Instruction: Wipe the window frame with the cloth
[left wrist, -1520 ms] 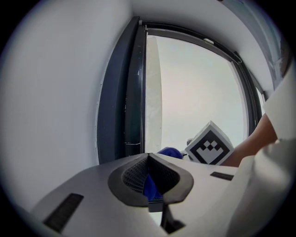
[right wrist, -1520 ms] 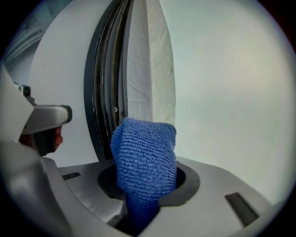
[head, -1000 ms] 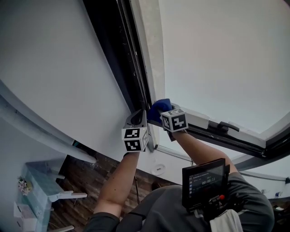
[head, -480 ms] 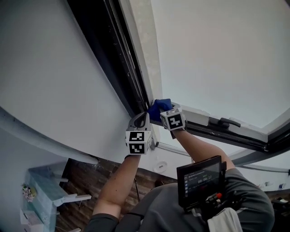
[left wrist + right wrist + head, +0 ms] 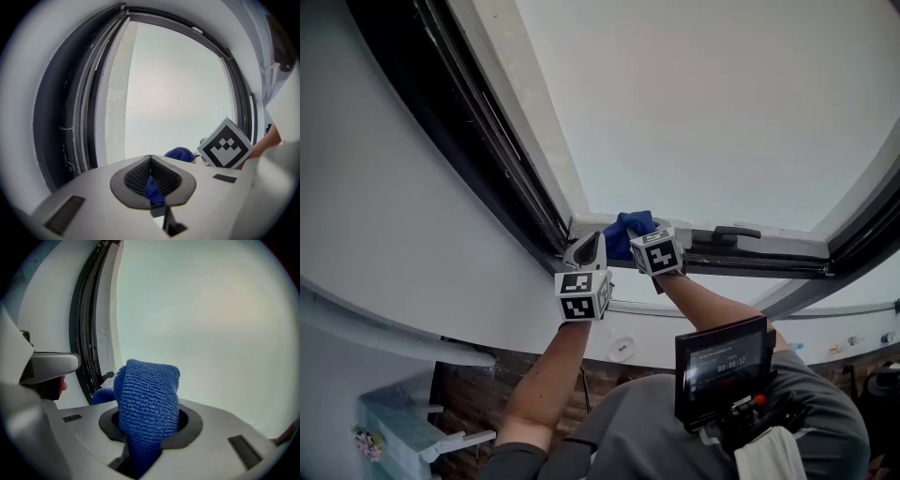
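A person reaches up to the lower corner of a window frame (image 5: 787, 246). A blue cloth (image 5: 628, 228) sits bunched against that corner, held by both tools. The right gripper (image 5: 149, 425) is clamped on a thick fold of it. The left gripper (image 5: 151, 185) is closed on a thin corner. The cloth looks soft, light and floppy, with a nubby pile. It is probably best pinched by a doubled fold, since a single edge could slip free while rubbing.

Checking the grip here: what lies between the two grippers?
The blue cloth fills that gap, pinched by the left gripper and the right gripper; the head view shows it at the window frame.
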### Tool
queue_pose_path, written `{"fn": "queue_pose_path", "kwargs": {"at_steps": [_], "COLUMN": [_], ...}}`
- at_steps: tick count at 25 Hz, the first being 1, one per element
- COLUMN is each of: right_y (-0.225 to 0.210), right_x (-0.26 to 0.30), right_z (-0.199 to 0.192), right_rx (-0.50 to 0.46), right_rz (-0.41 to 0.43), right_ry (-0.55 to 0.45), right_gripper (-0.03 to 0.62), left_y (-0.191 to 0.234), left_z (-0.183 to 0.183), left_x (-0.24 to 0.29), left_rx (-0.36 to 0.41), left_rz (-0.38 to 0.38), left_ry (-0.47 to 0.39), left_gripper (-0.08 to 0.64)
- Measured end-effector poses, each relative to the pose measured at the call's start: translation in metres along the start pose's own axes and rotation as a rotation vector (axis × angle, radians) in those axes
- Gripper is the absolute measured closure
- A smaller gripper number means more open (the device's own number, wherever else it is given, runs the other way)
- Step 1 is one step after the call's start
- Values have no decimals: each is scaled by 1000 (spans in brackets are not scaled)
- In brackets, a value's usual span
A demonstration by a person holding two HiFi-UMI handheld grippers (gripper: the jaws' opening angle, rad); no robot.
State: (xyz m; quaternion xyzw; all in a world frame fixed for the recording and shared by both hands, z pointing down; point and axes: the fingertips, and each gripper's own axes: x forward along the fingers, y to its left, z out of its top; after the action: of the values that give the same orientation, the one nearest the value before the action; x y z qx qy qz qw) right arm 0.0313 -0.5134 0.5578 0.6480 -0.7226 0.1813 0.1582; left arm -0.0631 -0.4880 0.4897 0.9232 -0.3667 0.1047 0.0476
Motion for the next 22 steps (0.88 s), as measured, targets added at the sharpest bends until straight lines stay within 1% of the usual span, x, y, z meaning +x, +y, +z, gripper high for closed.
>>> {"fn": "queue_pose_path", "kwargs": {"at_steps": [5,10,17,22], "right_y": [-38,-63,-75,-86], "right_x": [-30,-53,-63,-69], "right_z": [-10,-22,-28,-32], "right_rx": [11,12,42,71], "right_rz": [-74,-108,-134,-167], "right_ry": [5,21,20,21], "right_gripper": [463,463,463,463], "left_y": [-35,-64,-81,-83], "left_z": [4,9,6,4], "left_x": [13,15,13,14], "left_rx": [-10,-13,-5,1], "left_rz": [-63,-106,-141,-144], "left_ry": [1,-7,9,16], "left_gripper": [551,551,551,551]}}
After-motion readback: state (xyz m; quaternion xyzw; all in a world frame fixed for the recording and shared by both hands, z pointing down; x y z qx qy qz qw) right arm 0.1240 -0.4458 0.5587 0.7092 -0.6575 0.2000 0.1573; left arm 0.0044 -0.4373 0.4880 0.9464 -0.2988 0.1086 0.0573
